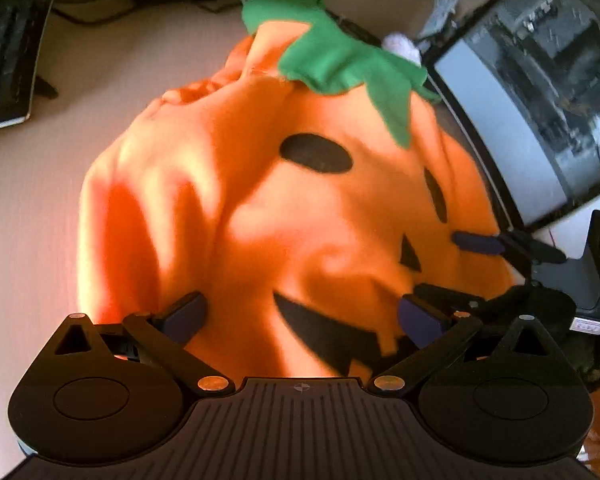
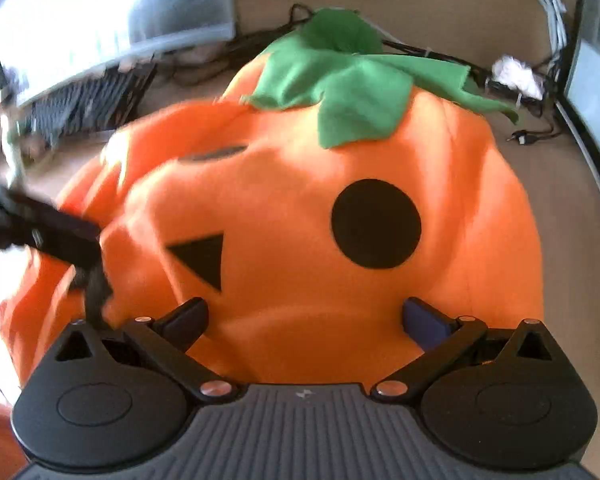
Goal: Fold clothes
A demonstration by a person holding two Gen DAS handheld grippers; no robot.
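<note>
An orange pumpkin costume (image 1: 260, 208) with a green leaf collar (image 1: 340, 60) and black face patches lies bunched on the beige desk (image 1: 28, 208). My left gripper (image 1: 300, 316) is open, its fingers spread wide over the costume's near edge by the black mouth patch. In the right wrist view the same costume (image 2: 300, 208) fills the middle, and my right gripper (image 2: 305, 320) is open above its lower hem. The right gripper (image 1: 460, 268) also shows in the left wrist view, at the costume's right side. The left gripper (image 2: 88, 264) appears blurred at the costume's left side.
A black keyboard (image 1: 4, 60) lies at the far left of the desk. A monitor (image 1: 540, 120) stands at the right, with cables and a white wad (image 1: 400, 44) behind the costume. In the right wrist view, a second screen (image 2: 100, 12) stands behind the keyboard (image 2: 92, 104).
</note>
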